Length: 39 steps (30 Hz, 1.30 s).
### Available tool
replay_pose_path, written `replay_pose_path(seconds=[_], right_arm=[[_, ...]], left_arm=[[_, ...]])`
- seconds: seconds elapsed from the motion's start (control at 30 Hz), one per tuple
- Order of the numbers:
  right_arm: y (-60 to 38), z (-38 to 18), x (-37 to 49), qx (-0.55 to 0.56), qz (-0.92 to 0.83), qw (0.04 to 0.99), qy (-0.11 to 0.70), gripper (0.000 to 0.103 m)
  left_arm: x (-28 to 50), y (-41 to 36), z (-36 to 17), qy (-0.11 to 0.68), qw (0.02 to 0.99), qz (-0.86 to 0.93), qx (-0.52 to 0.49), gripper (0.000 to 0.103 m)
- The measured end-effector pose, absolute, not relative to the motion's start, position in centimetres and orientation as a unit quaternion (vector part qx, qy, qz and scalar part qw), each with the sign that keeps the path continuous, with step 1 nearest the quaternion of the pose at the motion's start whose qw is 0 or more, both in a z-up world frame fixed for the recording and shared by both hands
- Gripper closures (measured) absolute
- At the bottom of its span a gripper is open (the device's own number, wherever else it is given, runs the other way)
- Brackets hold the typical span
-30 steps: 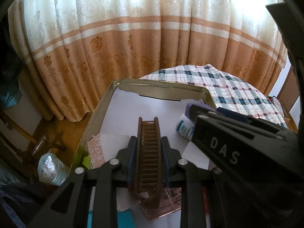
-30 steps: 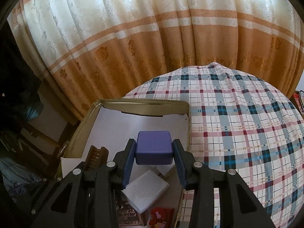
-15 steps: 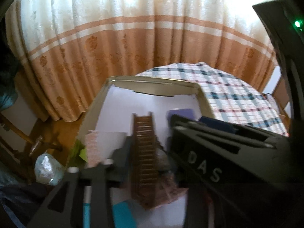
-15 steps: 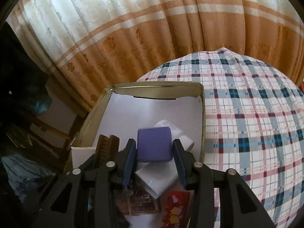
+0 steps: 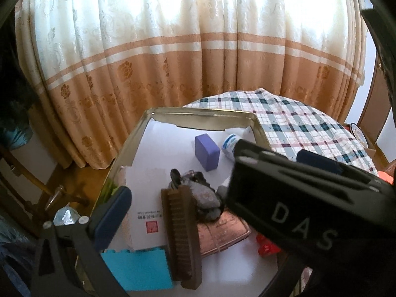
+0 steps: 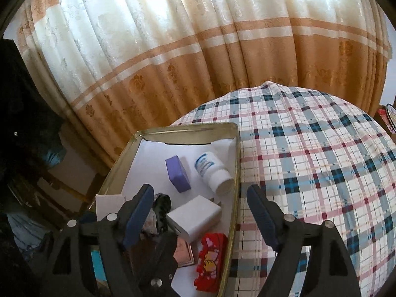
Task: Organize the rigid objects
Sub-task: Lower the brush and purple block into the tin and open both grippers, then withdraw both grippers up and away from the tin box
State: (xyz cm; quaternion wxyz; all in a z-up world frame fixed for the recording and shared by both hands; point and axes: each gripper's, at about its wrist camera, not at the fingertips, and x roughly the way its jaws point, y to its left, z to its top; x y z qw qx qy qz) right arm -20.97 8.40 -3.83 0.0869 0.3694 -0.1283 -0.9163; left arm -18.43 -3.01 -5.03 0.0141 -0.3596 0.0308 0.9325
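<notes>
A gold tin tray (image 5: 138,133), lined with white paper, holds the objects. The brown comb (image 5: 182,232) lies loose in it, between the spreading fingers of my left gripper (image 5: 185,195). Its jaws are opening and its pads are off the comb. Its right finger is hidden behind the right gripper's black housing (image 5: 297,210). The purple block (image 6: 177,177) rests on the paper beside a white bottle (image 6: 212,170). My right gripper (image 6: 199,195) hangs above the tray's right side, jaws opening, gripping nothing. A white charger (image 6: 193,219) lies below it.
The tray also holds a dark hair clip (image 5: 198,193), a copper-coloured box (image 5: 222,232), a teal block (image 5: 138,267) and a red toy brick (image 6: 209,259). A plaid tablecloth (image 6: 321,173) spreads to the right. Curtains (image 6: 198,49) hang behind. Chairs stand at the left.
The left gripper let go of the comb, which now lies in the tray. The right gripper released the purple block, now resting by the bottle. Both sets of jaws spread wide.
</notes>
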Motion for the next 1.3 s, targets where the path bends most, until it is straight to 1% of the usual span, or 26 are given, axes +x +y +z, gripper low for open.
replay_pose_path(seconds=[0.27, 0.43, 0.83, 1.1, 1.3], right_arm=[[8.3, -3.9, -19.3, 0.353, -0.923, 0.068, -0.133, 0.023], [8.1, -3.4, -17.9, 0.331, -0.936, 0.050, -0.112, 0.022], [8.5, -3.2, -15.5, 0.320, -0.937, 0.043, -0.137, 0.021], [7.7, -2.4, -13.0, 0.296, -0.946, 0.042, -0.121, 0.021], [7.9, -2.0, -11.4, 0.285, -0.949, 0.040, -0.129, 0.021]], left_arm=[[-17.4, -3.7, -5.2, 0.013, 0.021, 0.938, -0.347, 0.001], [-16.3, -4.4, -4.6, -0.010, 0.020, 0.944, -0.328, 0.001], [-14.4, -4.6, -4.2, -0.005, 0.013, 0.948, -0.317, 0.001], [-12.4, -4.7, -3.5, 0.010, 0.000, 0.954, -0.299, 0.001], [-11.2, -5.0, -3.2, 0.004, -0.016, 0.953, -0.302, 0.001]])
